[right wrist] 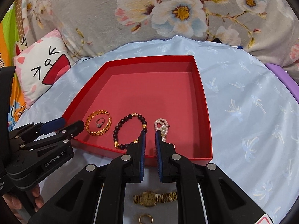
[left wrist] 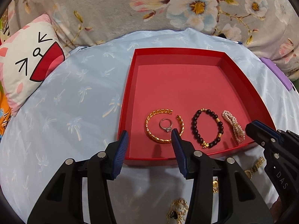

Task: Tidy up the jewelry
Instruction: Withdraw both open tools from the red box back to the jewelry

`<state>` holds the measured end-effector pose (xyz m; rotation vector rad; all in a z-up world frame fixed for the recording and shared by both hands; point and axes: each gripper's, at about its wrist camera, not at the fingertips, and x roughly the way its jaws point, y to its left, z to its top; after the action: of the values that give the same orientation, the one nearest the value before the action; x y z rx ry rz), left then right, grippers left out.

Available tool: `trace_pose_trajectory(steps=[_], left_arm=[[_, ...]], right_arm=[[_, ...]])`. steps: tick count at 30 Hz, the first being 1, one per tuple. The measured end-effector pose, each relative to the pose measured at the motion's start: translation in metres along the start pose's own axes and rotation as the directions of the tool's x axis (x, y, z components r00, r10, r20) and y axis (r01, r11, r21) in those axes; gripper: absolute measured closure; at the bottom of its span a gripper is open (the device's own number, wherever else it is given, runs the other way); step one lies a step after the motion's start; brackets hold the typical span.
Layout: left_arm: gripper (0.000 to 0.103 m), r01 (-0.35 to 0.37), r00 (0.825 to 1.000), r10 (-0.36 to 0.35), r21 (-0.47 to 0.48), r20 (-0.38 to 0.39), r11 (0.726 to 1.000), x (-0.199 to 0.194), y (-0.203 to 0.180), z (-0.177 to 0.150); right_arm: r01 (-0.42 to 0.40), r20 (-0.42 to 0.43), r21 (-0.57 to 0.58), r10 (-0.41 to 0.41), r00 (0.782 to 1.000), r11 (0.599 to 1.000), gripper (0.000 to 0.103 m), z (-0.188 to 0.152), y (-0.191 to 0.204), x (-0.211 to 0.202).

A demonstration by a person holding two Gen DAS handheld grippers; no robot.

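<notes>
Right claw (right wrist: 149, 133) view alone shows gold watch (right wrist: 155, 197), gold ring (right wrist: 145, 219)

Shallow square red cardboard tray (right wrist: 205, 112), open-topped, lying flat ahead of both pairs of jaws. Along its near wall lie four pieces in a row. Open gold chain-pattern bangle (left wrist: 149, 130), flat, just beyond the left jaws' right fingertip; inside it a small silver ring with a stone (left wrist: 166, 125), flat, not touching the bangle. Dark round-bead bracelet with gold spacers (right wrist: 119, 128), flat, just left of the right jaws' tips. Folded white pearl strand (right wrist: 162, 125), directly beyond the right jaws. On the pale blue cloth, nearer than the tray: gold link-band wristwatch (right wrist: 149, 197), face up, beneath the right jaws; plain gold ring (right wrist: 145, 219) nearer still; gold chain, tangled (left wrist: 177, 211), beneath the left jaws.
</notes>
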<state>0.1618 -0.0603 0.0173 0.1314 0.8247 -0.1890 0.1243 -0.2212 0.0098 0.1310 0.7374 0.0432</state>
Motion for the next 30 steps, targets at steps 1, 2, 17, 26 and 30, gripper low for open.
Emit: trace_pose_trajectory(steps=[1,2,17,26,30], left_arm=[[0.059,0.005,1.0,-0.005,-0.003,-0.001,1.0,-0.002,0.0,-0.002],[0.059,0.008,1.0,-0.008,-0.007,-0.001,1.0,-0.003,0.0,-0.003],[0.048,0.035,0.997,-0.027,-0.105,0.071,0.994,-0.054,0.018,-0.026],[0.038,0.033,0.999,-0.029,-0.141,0.03,0.989,-0.064,0.028,-0.063],[0.038,0.042,0.999,-0.042,-0.135,0.006,0.99,-0.061,0.027,-0.077]], right_arm=[[0.002,0.0,-0.002,-0.002,1.0,1.0,0.092,-0.002,0.0,-0.002],[0.007,0.001,-0.005,-0.007,1.0,1.0,0.092,-0.003,0.001,-0.004],[0.01,0.042,0.079,-0.013,0.999,0.997,0.081,-0.063,-0.024,-0.084],[-0.007,-0.01,0.108,0.008,1.0,0.994,0.081,-0.09,-0.025,-0.08],[-0.03,-0.027,0.119,0.033,0.999,0.992,0.078,-0.093,-0.021,-0.072]])
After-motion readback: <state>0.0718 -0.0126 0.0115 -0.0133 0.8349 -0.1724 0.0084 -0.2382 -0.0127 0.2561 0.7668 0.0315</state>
